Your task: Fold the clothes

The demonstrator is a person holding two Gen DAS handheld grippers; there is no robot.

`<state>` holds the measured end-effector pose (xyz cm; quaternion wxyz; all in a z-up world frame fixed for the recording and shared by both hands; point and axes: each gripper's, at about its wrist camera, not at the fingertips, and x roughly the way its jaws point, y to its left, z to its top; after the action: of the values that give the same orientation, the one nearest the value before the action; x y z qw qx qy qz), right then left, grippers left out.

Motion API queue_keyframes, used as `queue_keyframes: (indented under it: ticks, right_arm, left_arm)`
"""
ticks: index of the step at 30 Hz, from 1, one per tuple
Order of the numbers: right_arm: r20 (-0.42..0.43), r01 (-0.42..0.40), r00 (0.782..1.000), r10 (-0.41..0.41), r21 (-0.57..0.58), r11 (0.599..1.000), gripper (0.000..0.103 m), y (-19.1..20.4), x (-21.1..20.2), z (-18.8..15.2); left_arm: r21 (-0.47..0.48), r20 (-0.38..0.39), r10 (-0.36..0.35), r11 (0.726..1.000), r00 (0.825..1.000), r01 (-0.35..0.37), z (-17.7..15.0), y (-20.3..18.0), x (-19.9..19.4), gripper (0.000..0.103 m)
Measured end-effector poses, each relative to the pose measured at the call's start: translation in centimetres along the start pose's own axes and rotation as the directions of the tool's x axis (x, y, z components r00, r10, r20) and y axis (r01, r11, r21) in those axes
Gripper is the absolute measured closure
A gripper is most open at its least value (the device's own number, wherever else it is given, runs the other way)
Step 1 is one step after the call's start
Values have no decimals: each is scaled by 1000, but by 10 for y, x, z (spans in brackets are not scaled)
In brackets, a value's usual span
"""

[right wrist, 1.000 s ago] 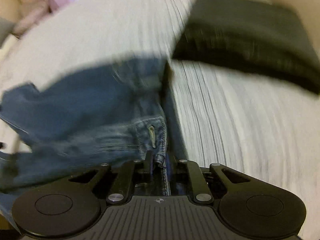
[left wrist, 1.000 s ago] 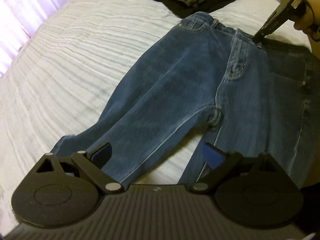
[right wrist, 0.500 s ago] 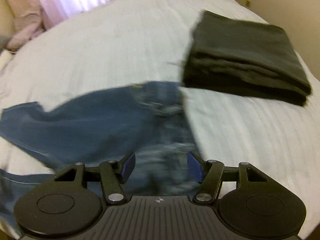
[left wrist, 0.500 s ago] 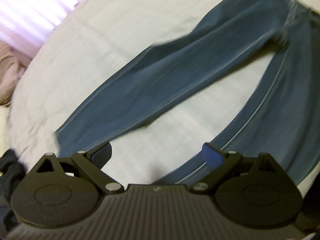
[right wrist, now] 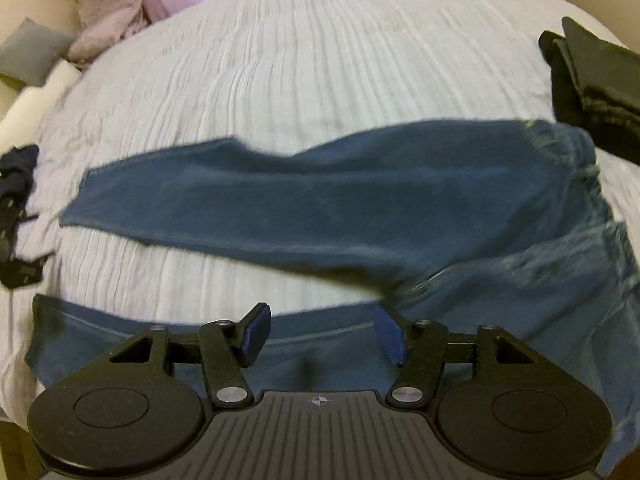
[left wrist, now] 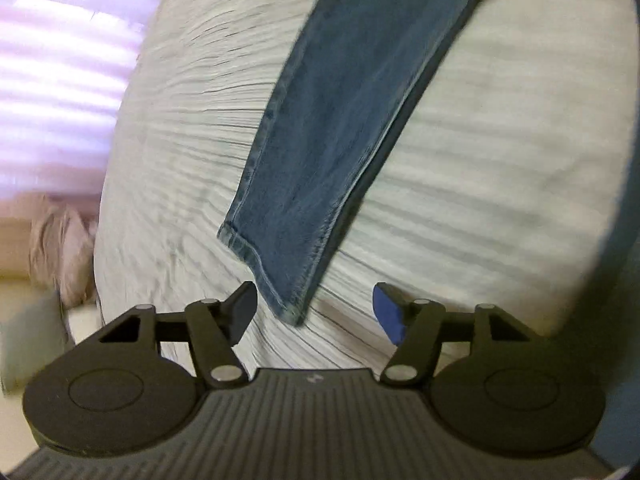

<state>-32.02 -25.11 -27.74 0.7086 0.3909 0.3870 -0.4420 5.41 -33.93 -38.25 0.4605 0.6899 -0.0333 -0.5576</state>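
Observation:
Blue jeans (right wrist: 360, 208) lie spread across the white bedspread (right wrist: 320, 60), waist to the right and both legs running left. My right gripper (right wrist: 322, 334) hovers over the near leg, open, with nothing pinched between its blue pads. In the left wrist view one jeans leg (left wrist: 340, 120) runs down from the top, and its hem corner (left wrist: 288, 308) sits between the fingers of my left gripper (left wrist: 316, 312). Those jaws are closing, with the pads still apart from the cloth.
A folded stack of dark clothes (right wrist: 592, 80) sits at the right edge of the bed beside the waistband. A dark blurred heap (right wrist: 16, 208) lies at the left edge. Pillows (right wrist: 32, 52) and pink fabric (right wrist: 108, 28) are at the far left; a curtain (left wrist: 48, 80) hangs beyond.
My right gripper let go of the waistband, opened and drew back over the legs. My left gripper swept down the leg to its hem and its jaws narrowed.

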Motion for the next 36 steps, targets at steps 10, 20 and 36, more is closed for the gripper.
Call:
queue_keyframes:
  ticks: [10,20,36]
  right_arm:
    - [-67,107,992,-107,6,994,42,53,1,-22]
    - [-59,131,991,-123,164,978,42,35,-15,-35]
    - [-128,127,988,-86,358,925,41,-1,-3,-80]
  left_arm:
    - [51,116,28,998,993,-34,-18,13,4,100]
    - [8,-18,-47,999,999,47,-51,-27,-29,84]
    - [-501,62,-390,784,919,367,-89,-13,-90,39]
